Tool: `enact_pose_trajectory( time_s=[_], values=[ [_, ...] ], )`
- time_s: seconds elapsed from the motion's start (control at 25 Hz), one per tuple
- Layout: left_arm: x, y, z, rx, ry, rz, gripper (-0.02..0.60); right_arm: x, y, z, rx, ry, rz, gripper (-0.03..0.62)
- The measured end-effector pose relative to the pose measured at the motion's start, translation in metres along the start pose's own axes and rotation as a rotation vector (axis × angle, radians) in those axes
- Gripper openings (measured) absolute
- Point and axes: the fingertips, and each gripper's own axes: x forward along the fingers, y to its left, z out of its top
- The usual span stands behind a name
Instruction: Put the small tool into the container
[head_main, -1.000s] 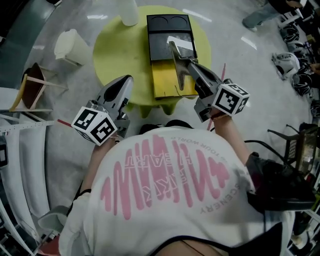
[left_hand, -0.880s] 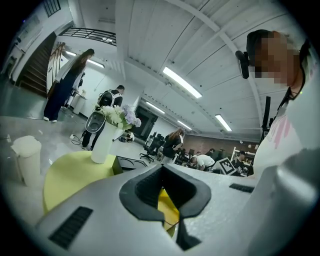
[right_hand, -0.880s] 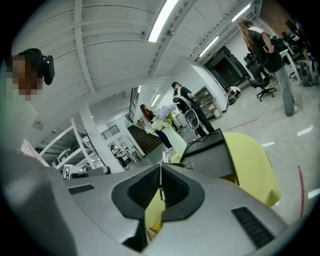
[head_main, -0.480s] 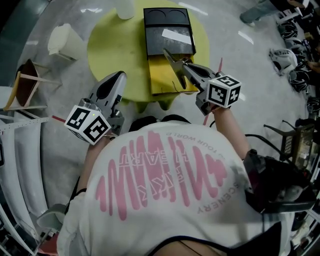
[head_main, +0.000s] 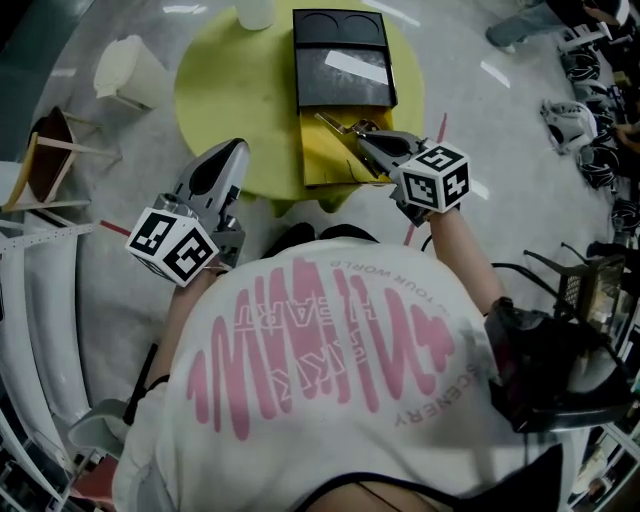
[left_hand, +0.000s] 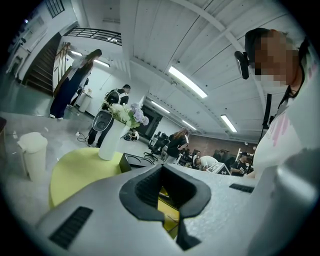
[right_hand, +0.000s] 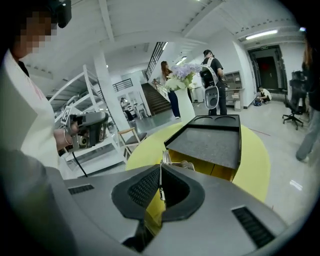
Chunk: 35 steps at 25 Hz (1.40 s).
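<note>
Grey floor lies under a round yellow-green table (head_main: 230, 90), with a white bin (head_main: 130, 72) on the floor past its left edge. On the table stands the container (head_main: 330, 90). It is black at the far end, and a white strip (head_main: 358, 66) lies there. It is yellow and open at the end by the table's near edge.

The right gripper (head_main: 372, 145) is pinched shut on the small tool (head_main: 340, 127). This is a thin metal thing, and it is over the yellow end of the container. Its long side runs from the jaws away from the person and to the left, and its free end points at the black part. I cannot tell if it touches the box.

The left gripper (head_main: 237, 152) is off the table's near left edge. Its jaw tips are together, with nothing between them.

From above, the tool shows its whole length. In the right gripper view it is only a thin shiny edge between the black pads (right_hand: 142, 187). The left gripper view shows flowers (left_hand: 125, 112) in a white vase (left_hand: 111, 142) at the table's far edge, with people behind. From above, only the bottom of the vase shows.

The person's white shirt (head_main: 330, 440) has pink letters, seen upside down. "YOUR WORLD" and "SCENERY" can be read.
</note>
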Motion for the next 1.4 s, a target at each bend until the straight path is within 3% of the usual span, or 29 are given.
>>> enact_pose_trajectory(
  time_s=[0.4, 0.76, 1.4],
  values=[
    [-0.013, -0.002, -0.004, -0.007, -0.014, 0.044, 0.008, 0.010, 0.003, -0.026, -0.067, 0.097, 0.025, 0.011],
    [-0.024, -0.017, -0.009, -0.011, -0.008, 0.127, 0.008, 0.014, 0.000, -0.030, -0.087, 0.136, 0.097, 0.011],
    [-0.067, -0.039, -0.027, -0.076, -0.102, 0.423, 0.008, 0.021, 0.000, -0.040, -0.182, 0.217, 0.266, 0.011]
  ],
)
